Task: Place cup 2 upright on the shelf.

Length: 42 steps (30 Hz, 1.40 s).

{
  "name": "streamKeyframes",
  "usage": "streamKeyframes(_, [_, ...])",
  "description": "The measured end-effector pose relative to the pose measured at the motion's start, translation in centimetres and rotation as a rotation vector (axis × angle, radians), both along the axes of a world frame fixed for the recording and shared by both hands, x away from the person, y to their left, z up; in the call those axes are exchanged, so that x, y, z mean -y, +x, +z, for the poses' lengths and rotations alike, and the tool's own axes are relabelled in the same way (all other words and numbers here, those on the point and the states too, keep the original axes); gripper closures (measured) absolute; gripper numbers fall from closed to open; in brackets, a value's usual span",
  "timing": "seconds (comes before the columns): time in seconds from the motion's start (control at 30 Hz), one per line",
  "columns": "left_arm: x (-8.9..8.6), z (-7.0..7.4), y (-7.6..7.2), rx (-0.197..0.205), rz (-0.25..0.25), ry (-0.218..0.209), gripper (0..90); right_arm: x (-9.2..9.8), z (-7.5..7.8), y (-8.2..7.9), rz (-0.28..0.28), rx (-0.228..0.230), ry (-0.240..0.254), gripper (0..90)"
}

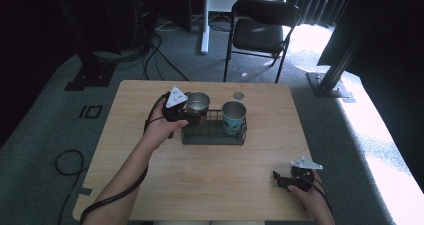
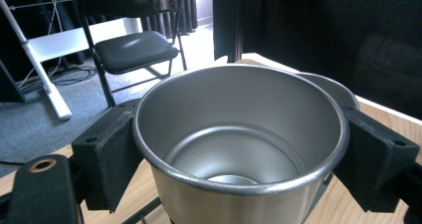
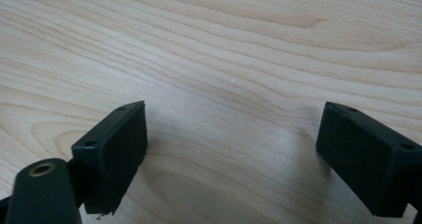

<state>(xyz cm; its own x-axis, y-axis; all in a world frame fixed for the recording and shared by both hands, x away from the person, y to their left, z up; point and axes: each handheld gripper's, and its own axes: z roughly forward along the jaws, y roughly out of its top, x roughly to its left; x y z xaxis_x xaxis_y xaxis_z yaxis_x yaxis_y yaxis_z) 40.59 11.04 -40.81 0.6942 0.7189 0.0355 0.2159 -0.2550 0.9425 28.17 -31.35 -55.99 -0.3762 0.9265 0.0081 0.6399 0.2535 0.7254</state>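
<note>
At a wooden bench point(image 1: 210, 180), the left gripper point(image 1: 186, 113) clamps a steel cup point(image 1: 198, 103) over the left end of a dark wire rack point(image 1: 214, 133); in the high view the gripper's grey plate and the person's left hand point(image 1: 161, 130) cover the cup's near side, and whether its base rests in the rack or hangs just above it cannot be made out; the left gripper view shows the cup point(image 2: 239, 144) from close above, its rim wedged between the two black pads point(image 2: 115, 157), one pressed to each side, its base cut off by the lower edge and its inside bare and shiny; behind it only a sliver of a second rim point(image 2: 334, 87) peeks out, which the high view shows as a teal cup point(image 1: 233, 117) standing upright at the rack's right end, apart from the steel one; a small round disc point(image 1: 238, 95) lies on the bench beyond the rack, too small to identify; the right gripper point(image 1: 287, 180) sits low at the bench's near right corner, well apart from the rack, held in the right hand point(image 1: 312, 195), which is partly cut off by the frame's lower edge; the right gripper view shows its jaws spread wide with nothing between them, over bare wood grain; a black folding chair point(image 1: 260, 32) stands on the floor beyond the bench, amid deep shadow.
</note>
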Motion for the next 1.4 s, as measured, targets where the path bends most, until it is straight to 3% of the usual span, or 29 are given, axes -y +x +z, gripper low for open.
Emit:
streamKeyframes(0.57, [2.2, -3.1, 0.7, -0.015, 0.064, -0.058, 14.9, 0.0, 0.0, 0.0, 0.000, 0.000, 0.000, 12.2])
streamKeyframes(0.83, [2.3, -4.6, 1.3, -0.021, 0.099, -0.040, 14.9, 0.0, 0.0, 0.0, 0.004, 0.000, 0.001, 12.3])
streamKeyframes(1.27, [2.3, -6.5, 1.6, -0.041, 0.111, -0.031, 14.9, 0.0, 0.0, 0.0, 0.004, -0.001, 0.002, 12.3])
streamKeyframes(1.4, [2.4, -7.1, 1.4, -0.041, 0.104, -0.006, 14.9, 0.0, 0.0, 0.0, 0.003, -0.001, 0.003, 12.3])
